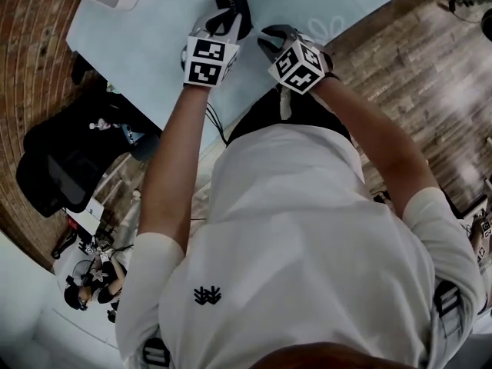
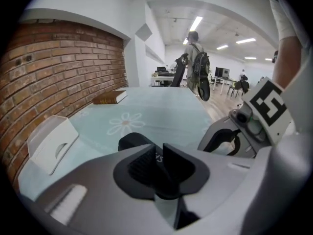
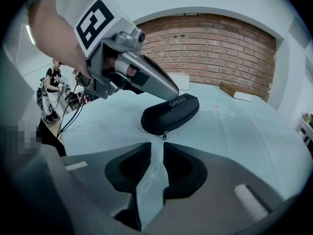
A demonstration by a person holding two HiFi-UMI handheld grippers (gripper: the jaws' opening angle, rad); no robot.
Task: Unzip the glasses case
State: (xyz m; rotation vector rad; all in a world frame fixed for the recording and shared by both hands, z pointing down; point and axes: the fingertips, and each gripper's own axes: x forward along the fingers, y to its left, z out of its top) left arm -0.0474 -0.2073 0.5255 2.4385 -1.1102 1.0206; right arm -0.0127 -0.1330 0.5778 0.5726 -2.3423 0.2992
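Note:
The black zipped glasses case [image 3: 171, 112] lies on the pale blue table [image 3: 234, 131], its zipper pull [image 3: 164, 135] hanging at the near end. My left gripper [image 2: 159, 153] is shut, and its tips rest on top of the case [image 2: 132, 141]. My right gripper [image 3: 156, 148] is just short of the pull, jaws a narrow slit apart with only table showing between them. In the head view the case [image 1: 231, 2] sits beyond both grippers, left [image 1: 219, 25] and right [image 1: 270, 38]. The left gripper's finger [image 3: 156, 84] lies along the case's lid.
A white holder [image 2: 49, 143] stands on the table's left corner, and a book [image 2: 110, 97] lies further back by the brick wall. The table's edge [image 1: 177, 121] runs close to my body. Beyond the table stands a person with a backpack [image 2: 196, 62].

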